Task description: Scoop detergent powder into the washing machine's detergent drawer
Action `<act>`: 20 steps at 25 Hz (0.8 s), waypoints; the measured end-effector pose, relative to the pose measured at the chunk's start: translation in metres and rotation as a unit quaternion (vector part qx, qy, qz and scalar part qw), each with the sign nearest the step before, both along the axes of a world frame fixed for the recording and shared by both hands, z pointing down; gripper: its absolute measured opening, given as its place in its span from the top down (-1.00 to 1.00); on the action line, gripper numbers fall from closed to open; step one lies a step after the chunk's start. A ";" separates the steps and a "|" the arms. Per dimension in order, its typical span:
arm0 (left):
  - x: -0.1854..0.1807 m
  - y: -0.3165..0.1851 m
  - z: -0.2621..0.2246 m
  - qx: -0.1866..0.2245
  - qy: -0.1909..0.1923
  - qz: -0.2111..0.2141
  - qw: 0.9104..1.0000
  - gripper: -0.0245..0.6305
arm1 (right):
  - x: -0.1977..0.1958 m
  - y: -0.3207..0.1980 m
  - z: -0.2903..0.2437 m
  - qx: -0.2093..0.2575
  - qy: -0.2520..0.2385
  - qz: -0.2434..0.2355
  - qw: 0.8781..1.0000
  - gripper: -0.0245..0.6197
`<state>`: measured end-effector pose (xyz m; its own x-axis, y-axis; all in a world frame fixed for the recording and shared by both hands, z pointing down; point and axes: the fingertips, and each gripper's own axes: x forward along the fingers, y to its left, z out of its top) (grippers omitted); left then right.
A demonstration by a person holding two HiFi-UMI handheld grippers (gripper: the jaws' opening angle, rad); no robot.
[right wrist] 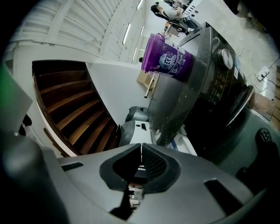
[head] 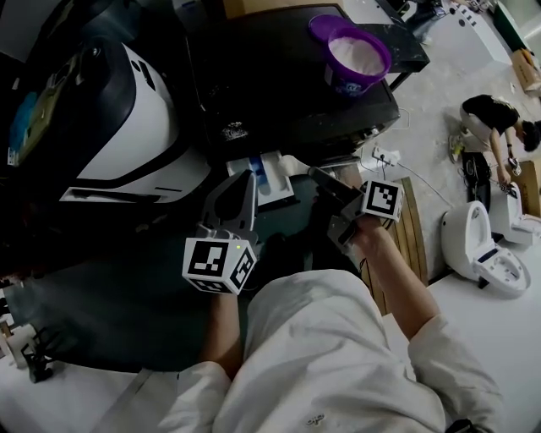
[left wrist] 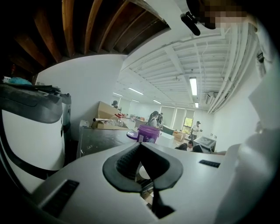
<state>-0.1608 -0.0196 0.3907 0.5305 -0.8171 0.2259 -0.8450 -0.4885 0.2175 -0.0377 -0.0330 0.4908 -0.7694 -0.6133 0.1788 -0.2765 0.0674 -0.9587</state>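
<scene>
Just beside the closed left gripper (head: 247, 178) lies the open detergent drawer (head: 275, 188)

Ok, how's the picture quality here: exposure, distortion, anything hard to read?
Head view: underexposed, the washing machine is nearly black, and only the powder in the purple tub reads bright. Left gripper view: heavy fisheye bend, a bright ceiling lamp, a mosaic patch at top right. Right gripper view: rolled sideways, dark corners, tub fairly sharp.

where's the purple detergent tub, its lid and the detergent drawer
purple detergent tub (head: 345, 84), head view, on its outer wall
lid (head: 321, 24), head view, on its top face
detergent drawer (head: 279, 182), head view, on its white right-hand part
</scene>
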 end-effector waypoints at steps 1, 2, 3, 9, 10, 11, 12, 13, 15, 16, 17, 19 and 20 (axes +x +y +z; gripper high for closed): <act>-0.001 0.001 0.001 -0.001 0.000 -0.001 1.000 0.86 | -0.002 0.001 0.005 -0.001 0.006 -0.005 1.000 0.89; -0.002 0.002 0.002 -0.002 0.000 -0.002 1.000 0.86 | -0.003 0.002 0.010 -0.003 0.012 -0.010 1.000 0.89; -0.003 0.003 0.003 -0.003 0.000 -0.004 1.000 0.86 | -0.005 0.002 0.015 -0.005 0.017 -0.015 1.000 0.89; -0.011 0.009 0.013 -0.012 0.003 -0.014 1.000 0.86 | -0.012 -0.001 0.039 0.007 0.039 -0.039 0.998 0.89; -0.013 0.010 0.015 -0.015 0.003 -0.015 1.000 0.86 | -0.013 -0.002 0.042 0.010 0.042 -0.041 0.998 0.89; -0.015 0.011 0.017 -0.017 0.003 -0.017 1.000 0.86 | -0.013 -0.003 0.046 0.012 0.046 -0.044 0.998 0.89; -0.016 0.011 0.019 -0.020 0.003 -0.019 1.000 0.86 | -0.013 -0.004 0.050 0.011 0.050 -0.047 0.998 0.89; -0.017 0.012 0.021 -0.022 0.003 -0.020 1.000 0.86 | -0.014 -0.005 0.054 0.009 0.054 -0.049 0.997 0.89; -0.019 0.012 0.025 -0.025 0.001 -0.022 0.999 0.86 | -0.015 -0.008 0.062 0.010 0.062 -0.053 0.997 0.89; -0.019 0.013 0.026 -0.027 0.000 -0.022 0.999 0.86 | -0.016 -0.010 0.064 0.017 0.062 -0.054 0.996 0.89; -0.019 0.015 0.028 -0.029 0.000 -0.022 0.999 0.86 | -0.016 -0.011 0.065 0.027 0.060 -0.056 0.996 0.89; -0.020 0.017 0.030 -0.032 0.001 -0.024 0.999 0.86 | -0.018 -0.012 0.071 0.042 0.067 -0.063 0.995 0.89; -0.020 0.018 0.030 -0.033 0.001 -0.025 0.999 0.86 | -0.019 -0.013 0.074 0.048 0.075 -0.068 0.994 0.89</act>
